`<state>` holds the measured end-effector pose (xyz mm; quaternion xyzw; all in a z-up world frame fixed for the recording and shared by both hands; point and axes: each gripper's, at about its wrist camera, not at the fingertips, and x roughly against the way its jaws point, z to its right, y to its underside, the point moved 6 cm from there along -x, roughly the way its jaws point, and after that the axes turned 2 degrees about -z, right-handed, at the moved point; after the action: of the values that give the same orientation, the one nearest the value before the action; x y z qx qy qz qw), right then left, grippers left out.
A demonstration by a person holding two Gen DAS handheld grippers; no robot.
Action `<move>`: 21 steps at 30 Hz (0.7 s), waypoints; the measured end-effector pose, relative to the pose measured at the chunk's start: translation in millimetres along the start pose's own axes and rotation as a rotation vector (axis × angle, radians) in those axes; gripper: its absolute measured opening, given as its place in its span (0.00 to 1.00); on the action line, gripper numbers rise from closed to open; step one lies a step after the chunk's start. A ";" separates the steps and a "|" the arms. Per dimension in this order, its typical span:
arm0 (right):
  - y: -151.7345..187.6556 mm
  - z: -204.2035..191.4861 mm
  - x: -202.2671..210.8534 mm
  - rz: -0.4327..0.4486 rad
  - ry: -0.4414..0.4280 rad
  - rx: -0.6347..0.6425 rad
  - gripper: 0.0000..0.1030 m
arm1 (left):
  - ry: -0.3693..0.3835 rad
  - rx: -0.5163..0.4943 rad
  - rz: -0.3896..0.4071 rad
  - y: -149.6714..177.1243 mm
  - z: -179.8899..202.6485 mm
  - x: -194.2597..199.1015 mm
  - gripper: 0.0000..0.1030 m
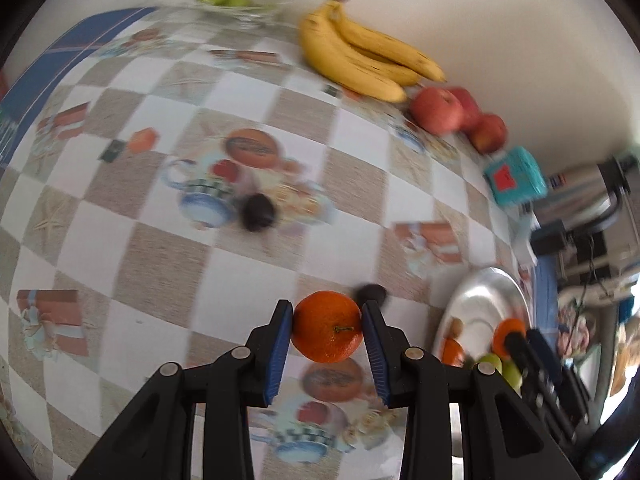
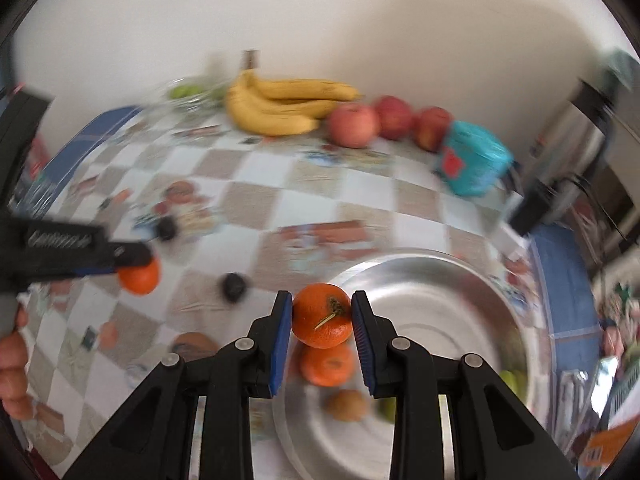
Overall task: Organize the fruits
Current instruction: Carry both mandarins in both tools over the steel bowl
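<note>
Left gripper [image 1: 326,334]: jaws clamped on a round orange tangerine [image 1: 327,326], blue pads pressed to both flanks, stem end facing the camera. Held clear above the counter [image 1: 256,280], which is covered in a glossy checked cloth of white and beige squares with printed pictures.

Right gripper [image 2: 322,318]: jaws clamped on a second orange tangerine with a dry stalk [image 2: 322,316], held over the near-left rim of a wide shiny metal bowl [image 2: 460,304]. Already in the bowl: another orange tangerine [image 2: 327,364] directly below the held one, a brownish round fruit [image 2: 347,404] nearer, and green fruit [image 2: 514,380] at right; exact kinds too blurred to tell.

From the right wrist view, left gripper seen at far left with its tangerine, well apart from the bowl; part of a hand [image 2: 12,368] at the left edge.

Loose on the counter: two small dark round fruits, one mid-counter [image 1: 259,212], one just beyond the left gripper's right pad [image 1: 371,294].

Along the far wall: a bunch of yellow bananas [image 1: 360,60]; to its right three red apples [image 1: 438,110] touching one another; then a teal packet with a red mark [image 1: 514,178]. Far left of the bananas, a clear glass dish holding green fruit [image 1: 224,0].

Both views motion-blurred.
</note>
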<state>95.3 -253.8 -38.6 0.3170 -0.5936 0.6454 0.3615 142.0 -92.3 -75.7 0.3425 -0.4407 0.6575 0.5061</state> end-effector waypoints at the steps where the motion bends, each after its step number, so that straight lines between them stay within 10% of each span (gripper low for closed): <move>1: 1.2 12.2 0.6 -0.001 0.016 -0.030 0.30 | 0.006 -0.031 -0.009 3.7 11.3 -2.0 0.37; 14: 13.2 74.0 7.4 -0.013 0.041 -0.210 0.31 | 0.014 -0.341 -0.078 56.4 106.7 -23.2 0.37; 21: 19.4 72.4 -6.5 -0.043 -0.014 -0.248 0.31 | 0.018 -0.343 -0.072 58.9 109.9 -25.2 0.37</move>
<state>81.0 -327.1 -47.6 0.2871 -0.6645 0.5567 0.4075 91.9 -209.1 -70.6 0.2609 -0.5293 0.5571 0.5843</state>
